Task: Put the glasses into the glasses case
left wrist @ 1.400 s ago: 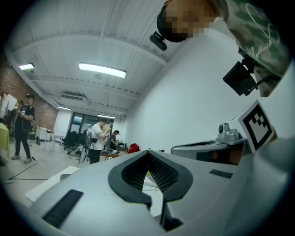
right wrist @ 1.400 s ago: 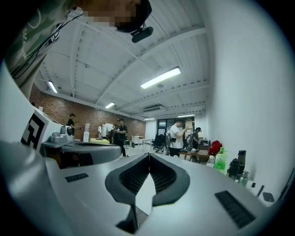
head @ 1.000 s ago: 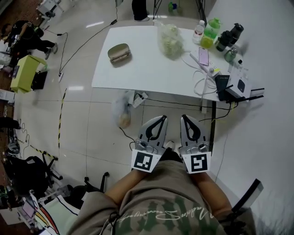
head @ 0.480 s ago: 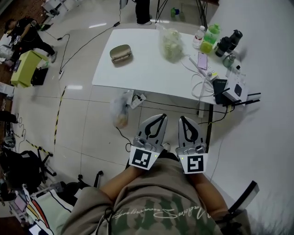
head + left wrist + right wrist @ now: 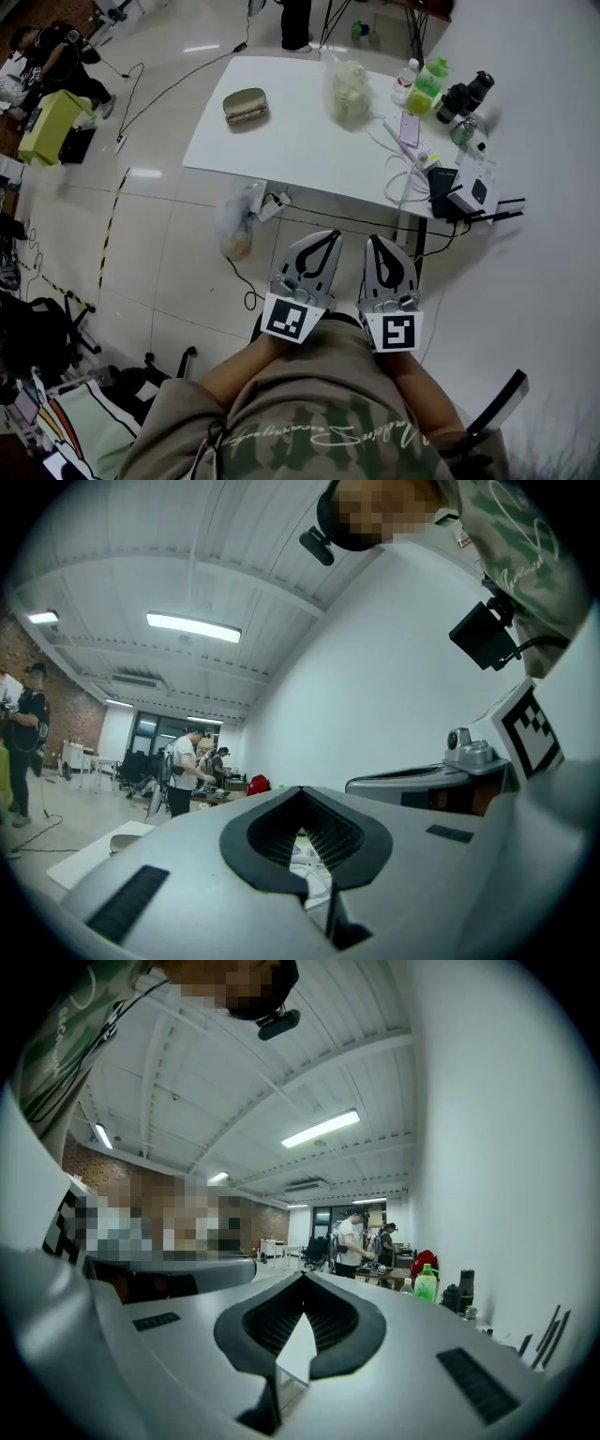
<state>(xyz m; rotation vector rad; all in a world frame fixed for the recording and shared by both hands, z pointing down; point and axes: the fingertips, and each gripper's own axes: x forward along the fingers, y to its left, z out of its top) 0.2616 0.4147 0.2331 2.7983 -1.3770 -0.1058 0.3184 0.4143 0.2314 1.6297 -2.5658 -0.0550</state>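
Left gripper (image 5: 329, 241) and right gripper (image 5: 376, 243) side by side over the floor, close to the person's lap, near side of the table (image 5: 281, 150); both have jaws closed tip to tip, nothing held; glasses case (image 5: 246, 105) lies on the table's far-left part, looks closed, well apart from both grippers; plastic bag (image 5: 346, 86) and green bottle (image 5: 427, 77) to its right.

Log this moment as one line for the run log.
phase: pre-approach | left gripper: shut, empty | right gripper: shut, empty | glasses case: on table, far from both | glasses: not seen
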